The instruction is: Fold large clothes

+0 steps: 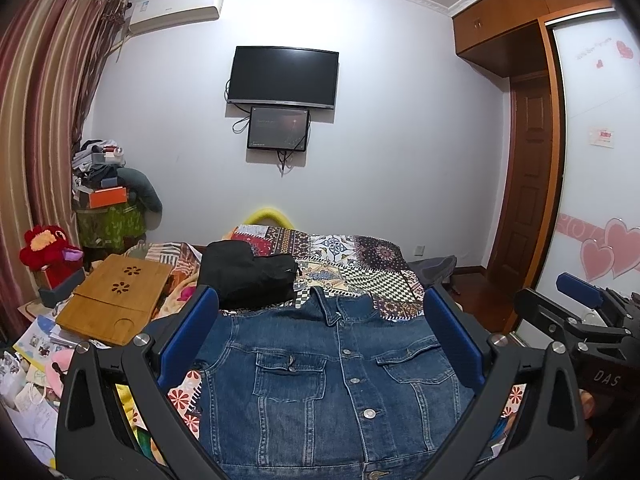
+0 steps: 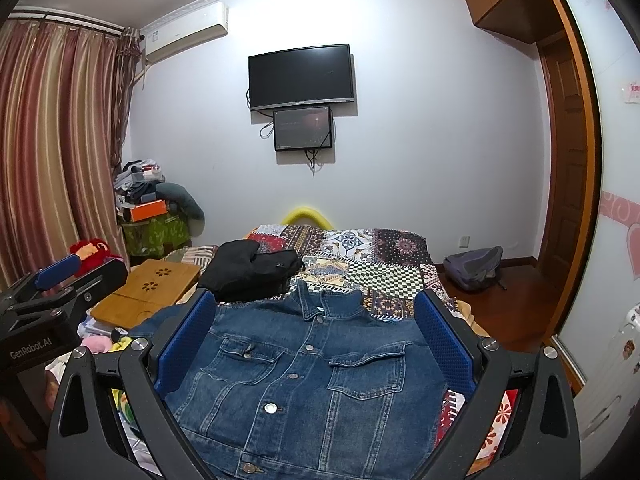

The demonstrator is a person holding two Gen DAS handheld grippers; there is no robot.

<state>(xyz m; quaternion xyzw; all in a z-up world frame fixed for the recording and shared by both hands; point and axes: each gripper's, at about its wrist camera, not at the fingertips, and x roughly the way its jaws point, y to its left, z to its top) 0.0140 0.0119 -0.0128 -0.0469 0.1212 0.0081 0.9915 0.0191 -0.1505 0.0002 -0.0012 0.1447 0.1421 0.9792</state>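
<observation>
A blue denim jacket (image 1: 332,392) lies flat and front-up on the bed, buttoned, collar toward the far wall; it also shows in the right wrist view (image 2: 304,376). My left gripper (image 1: 320,332) is open, held above the jacket's chest, touching nothing. My right gripper (image 2: 316,328) is open as well, above the same jacket, empty. The right gripper shows at the right edge of the left wrist view (image 1: 580,312); the left gripper shows at the left edge of the right wrist view (image 2: 52,292).
A folded black garment (image 1: 248,276) lies beyond the collar on the patchwork bedspread (image 1: 360,264). A bamboo lap tray (image 1: 116,300) and clutter sit left of the bed. A grey backpack (image 2: 474,266) lies on the floor at right, by the wardrobe (image 2: 576,200).
</observation>
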